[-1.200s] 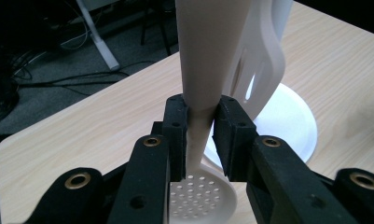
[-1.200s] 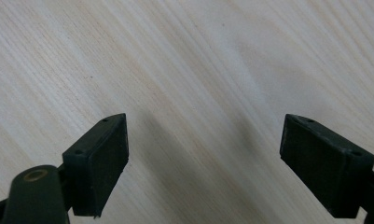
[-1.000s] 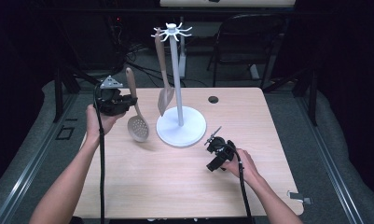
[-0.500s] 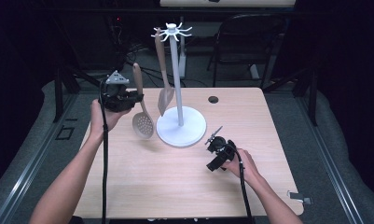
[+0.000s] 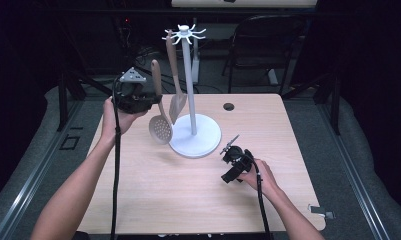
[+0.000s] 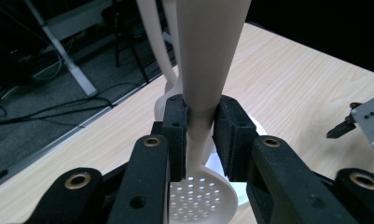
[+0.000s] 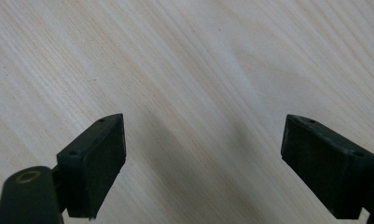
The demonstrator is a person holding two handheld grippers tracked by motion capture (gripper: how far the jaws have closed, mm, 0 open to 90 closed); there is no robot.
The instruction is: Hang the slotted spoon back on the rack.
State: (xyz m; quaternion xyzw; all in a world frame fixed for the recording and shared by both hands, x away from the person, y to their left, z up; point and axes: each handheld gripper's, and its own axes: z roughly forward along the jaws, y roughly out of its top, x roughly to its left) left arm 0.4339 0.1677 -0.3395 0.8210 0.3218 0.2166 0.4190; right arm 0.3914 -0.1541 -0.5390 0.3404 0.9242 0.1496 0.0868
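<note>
The left hand-held gripper point(image 5: 147, 100) squeezes the spoon point(image 5: 159, 122) (the one with holes), which could bump the rack point(image 5: 192, 90) mid-frame and slip.

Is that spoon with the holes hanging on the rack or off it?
Off it. The left gripper clamps the slotted spoon by its handle, holding it upright in the air beside the rack, where a spatula hangs.

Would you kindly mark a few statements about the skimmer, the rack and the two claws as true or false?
1. The left claw grips the slotted skimmer by its handle. True.
2. The skimmer lies flat on the table. False: it is held up, bowl downward.
3. A spatula hangs on the white rack. True.
4. The right claw holds a spoon. False: its jaws stand wide apart over bare wood.
</note>
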